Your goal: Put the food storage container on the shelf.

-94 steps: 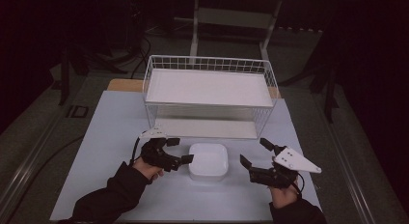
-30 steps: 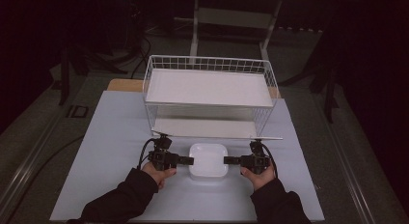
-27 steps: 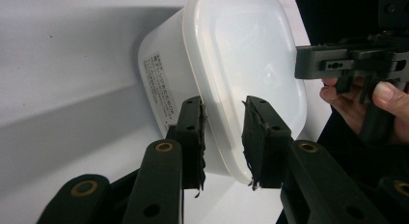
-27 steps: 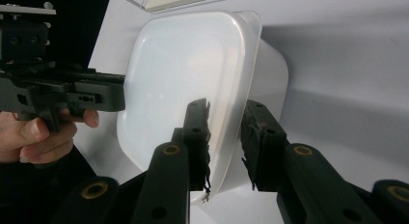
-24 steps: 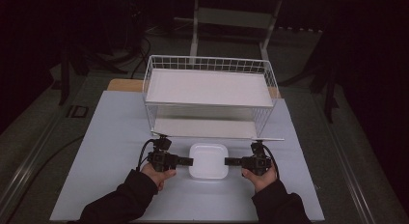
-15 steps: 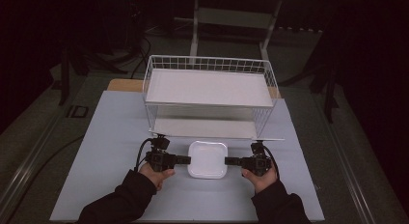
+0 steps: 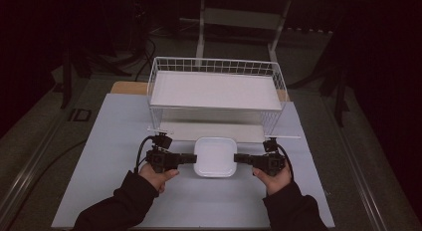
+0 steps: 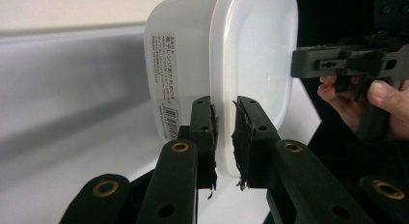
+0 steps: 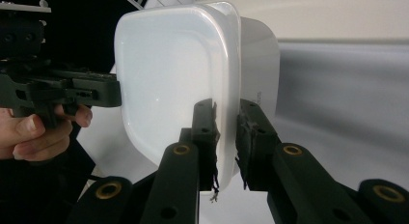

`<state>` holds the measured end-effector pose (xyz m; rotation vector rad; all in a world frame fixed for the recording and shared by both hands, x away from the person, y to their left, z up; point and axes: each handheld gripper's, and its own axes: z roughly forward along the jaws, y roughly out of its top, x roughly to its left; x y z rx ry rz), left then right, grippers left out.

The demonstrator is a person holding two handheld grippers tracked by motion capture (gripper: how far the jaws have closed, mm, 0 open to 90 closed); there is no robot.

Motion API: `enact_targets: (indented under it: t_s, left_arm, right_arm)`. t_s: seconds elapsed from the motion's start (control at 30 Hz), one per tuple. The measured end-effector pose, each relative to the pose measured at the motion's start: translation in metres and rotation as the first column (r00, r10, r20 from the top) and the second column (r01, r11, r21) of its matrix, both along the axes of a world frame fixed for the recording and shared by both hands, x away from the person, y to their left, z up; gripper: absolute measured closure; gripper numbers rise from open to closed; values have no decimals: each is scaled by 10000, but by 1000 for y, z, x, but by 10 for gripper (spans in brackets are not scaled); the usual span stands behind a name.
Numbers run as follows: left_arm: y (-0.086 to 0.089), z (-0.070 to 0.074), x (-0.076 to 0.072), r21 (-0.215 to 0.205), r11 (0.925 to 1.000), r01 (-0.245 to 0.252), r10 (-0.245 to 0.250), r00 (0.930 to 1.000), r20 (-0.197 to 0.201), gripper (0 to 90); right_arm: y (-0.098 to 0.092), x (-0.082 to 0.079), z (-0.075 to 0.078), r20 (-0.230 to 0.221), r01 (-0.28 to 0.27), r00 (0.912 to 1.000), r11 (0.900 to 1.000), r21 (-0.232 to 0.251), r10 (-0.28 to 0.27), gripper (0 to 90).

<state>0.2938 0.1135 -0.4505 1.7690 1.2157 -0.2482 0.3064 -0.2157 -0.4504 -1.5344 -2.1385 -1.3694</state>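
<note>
Grasping looks done: left gripper [image 7: 191, 159] and right gripper [image 7: 238, 158] each pinch an opposite rim of the tub [image 7: 215, 156], lower centre of the high view, before the rack [image 7: 215, 66]. Placing it there likely remains.

White wire basket rack [image 7: 215, 89], two tiers, at the far edge of the bench [image 7: 114, 141]. Pale sheet covering the bench top.

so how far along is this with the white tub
Done: both tongs, left and right, are shut on opposite rims of the white tub. In hand: the tub is held in front of the wire rack. Left, likely: carrying it to the rack.
</note>
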Motion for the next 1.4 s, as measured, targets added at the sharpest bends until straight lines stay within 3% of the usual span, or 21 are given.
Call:
enact_targets:
  t_s: [0.37,0.87,1.1,1.4]
  left_arm:
    - [4,46,3,-279,9996,-63,86,9963,852,783]
    - [6,112,16,-510,9986,-158,257,9793,2006,784]
    - [4,130,34,-608,9977,-306,435,9739,2227,783]
    - [1,141,65,-522,9963,-684,782,9727,2187,781]
  right_arm:
    - [2,1,49,996,14,9950,10000,96,-24,785]
    - [1,10,111,2112,94,9773,9989,458,-189,785]
    - [1,28,135,2341,306,9713,9981,528,-421,785]
    - [4,58,149,2365,647,9690,9972,371,-716,784]
